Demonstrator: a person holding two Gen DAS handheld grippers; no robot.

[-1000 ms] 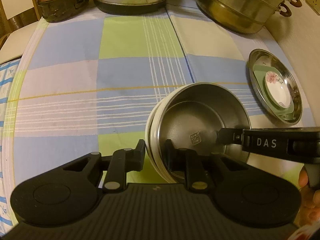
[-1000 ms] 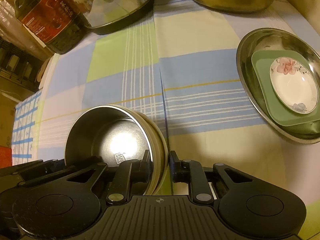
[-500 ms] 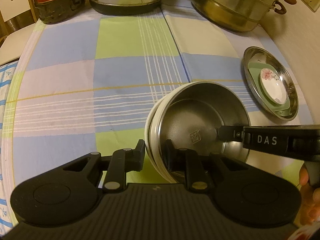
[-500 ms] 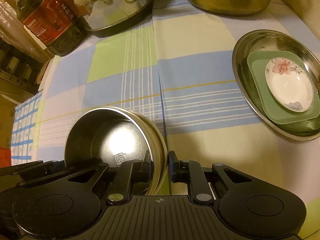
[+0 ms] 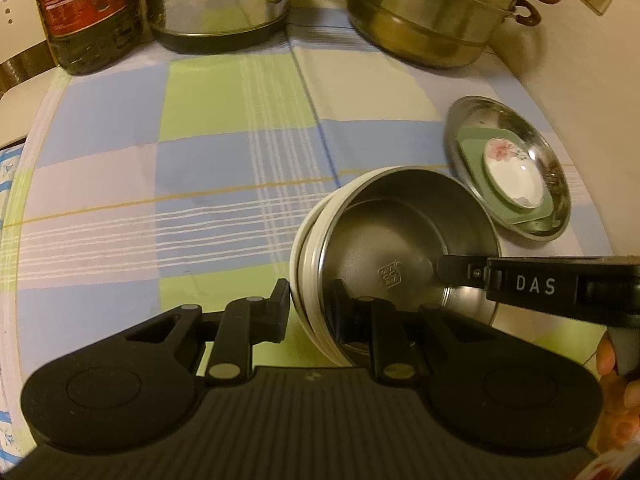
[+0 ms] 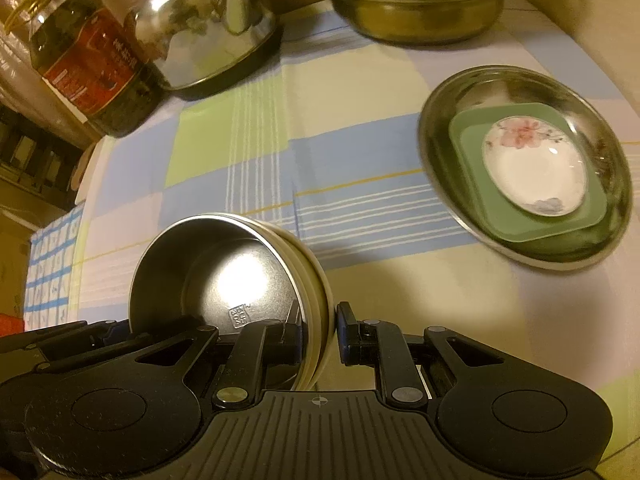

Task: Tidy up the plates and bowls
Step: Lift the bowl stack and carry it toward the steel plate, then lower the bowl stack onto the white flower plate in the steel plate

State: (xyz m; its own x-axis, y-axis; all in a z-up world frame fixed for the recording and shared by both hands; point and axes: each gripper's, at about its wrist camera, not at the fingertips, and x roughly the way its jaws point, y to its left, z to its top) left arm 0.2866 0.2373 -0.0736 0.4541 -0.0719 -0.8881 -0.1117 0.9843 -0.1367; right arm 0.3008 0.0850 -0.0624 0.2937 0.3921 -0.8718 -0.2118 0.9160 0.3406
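A stack of bowls, a steel bowl (image 5: 404, 236) nested in cream-white ones (image 5: 306, 264), is held above the checked cloth by both grippers. My left gripper (image 5: 310, 302) is shut on its left rim. My right gripper (image 6: 318, 334) is shut on its right rim, where the steel bowl (image 6: 224, 276) shows inside the cream bowls (image 6: 320, 300). The right gripper's finger reaches into the bowl in the left wrist view (image 5: 460, 272). To the right a steel plate (image 6: 448, 120) holds a green square plate (image 6: 472, 184) and a small white flowered dish (image 6: 532, 172); the plate also shows in the left wrist view (image 5: 516, 120).
At the back stand an oil bottle (image 6: 88, 68), a steel kettle (image 6: 208, 24) and a large steel steamer pot (image 5: 436, 8). A wall runs along the right side. The checked tablecloth (image 5: 200, 128) covers the table, whose left edge is rounded.
Both grippers have carried the bowl stack forward and slightly right, towards the steel plate. The back pots and the plate look nearer. The grips have not changed.
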